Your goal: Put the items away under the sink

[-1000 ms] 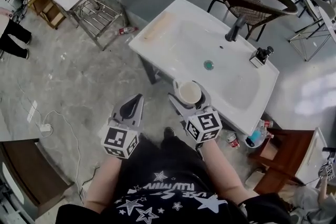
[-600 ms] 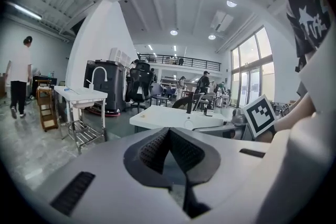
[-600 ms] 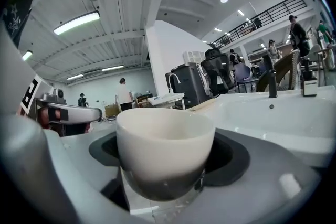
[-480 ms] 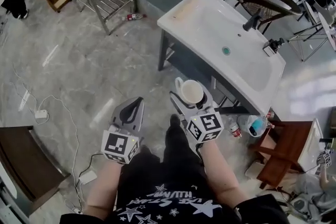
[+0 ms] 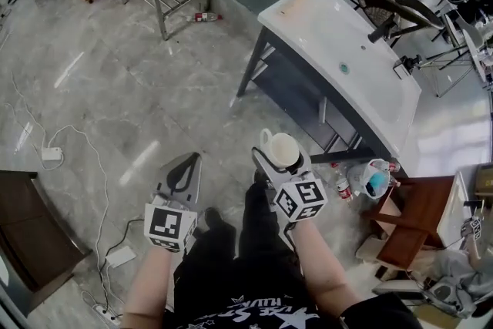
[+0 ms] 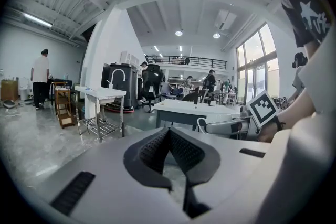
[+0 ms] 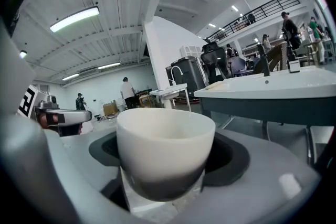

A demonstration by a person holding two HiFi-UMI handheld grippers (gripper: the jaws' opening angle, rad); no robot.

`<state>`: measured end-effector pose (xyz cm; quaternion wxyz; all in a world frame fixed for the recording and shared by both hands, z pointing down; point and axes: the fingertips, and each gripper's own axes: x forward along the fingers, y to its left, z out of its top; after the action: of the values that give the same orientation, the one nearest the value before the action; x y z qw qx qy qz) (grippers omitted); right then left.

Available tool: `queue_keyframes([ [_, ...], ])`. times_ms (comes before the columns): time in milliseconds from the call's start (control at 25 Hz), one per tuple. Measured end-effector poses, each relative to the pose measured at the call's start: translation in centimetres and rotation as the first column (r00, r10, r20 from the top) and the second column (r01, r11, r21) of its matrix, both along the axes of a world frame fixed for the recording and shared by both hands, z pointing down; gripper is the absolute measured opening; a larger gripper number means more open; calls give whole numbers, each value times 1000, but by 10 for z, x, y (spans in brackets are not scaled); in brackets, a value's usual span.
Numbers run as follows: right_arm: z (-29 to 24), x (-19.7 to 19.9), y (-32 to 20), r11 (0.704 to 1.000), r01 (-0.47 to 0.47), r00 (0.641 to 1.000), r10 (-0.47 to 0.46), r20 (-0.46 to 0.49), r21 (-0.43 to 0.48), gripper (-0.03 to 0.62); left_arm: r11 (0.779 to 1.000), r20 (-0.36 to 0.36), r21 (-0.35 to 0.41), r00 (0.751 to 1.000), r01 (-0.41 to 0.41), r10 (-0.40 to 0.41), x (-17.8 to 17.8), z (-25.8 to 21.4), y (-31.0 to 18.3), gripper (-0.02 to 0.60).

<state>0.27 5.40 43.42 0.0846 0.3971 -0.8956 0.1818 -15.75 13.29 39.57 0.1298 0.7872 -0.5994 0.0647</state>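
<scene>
Your right gripper [image 5: 280,159] is clamping a white cup [image 7: 164,148]: both jaws are pressing on the lower wall, cup upright, mouth up, nothing showing inside. In the head view its handle is pointing away from you, to the left. You are holding it over the grey floor [image 5: 115,112], in front of the sink [image 5: 296,15] and apart from it, about level with the dark frame below the basin [image 5: 308,100].

Your left gripper [image 5: 183,169] is closed, jaw tips meeting, nothing between them. It is hanging just beside the right one, at about the same height, also over bare floor.

Outward: a dark faucet [image 5: 384,28] is sitting at the far edge of the basin. Plastic bottles [image 5: 368,179] are standing on the floor at the right end of the sink, next to a wooden stool [image 5: 420,223]. A white cable [image 5: 85,158] is trailing across the floor on your left.
</scene>
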Motion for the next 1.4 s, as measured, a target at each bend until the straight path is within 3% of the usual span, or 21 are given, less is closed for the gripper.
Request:
queue_keyframes([
  [200,19,-5,-7,999,-45,999,45,0,25,408,1000,-20,21,1000,6,-6,-12,17,3,9],
  [480,45,-27,-33,996,-85,989,81,125,24,407,1000,-56,-14,998,2,-3,-24,56,-14,9],
  [720,77,-14,-70,991,-127,991,124,54,51,407,998,-43,-42,998,-37,35,-11,97,-52,9],
  [1080,143,36,-158,979,-199,980,198,27,48,407,997,-37,-39,997,-62,61,21,153,-142,9],
  [1240,180,48,-208,980,-179,984,180,2,83,408,999,-47,-1,998,-34,34,31,183,-190,9],
  [1400,220,54,-261,978,-162,985,168,-37,130,407,999,-40,-13,998,-38,38,41,224,-234,9],
])
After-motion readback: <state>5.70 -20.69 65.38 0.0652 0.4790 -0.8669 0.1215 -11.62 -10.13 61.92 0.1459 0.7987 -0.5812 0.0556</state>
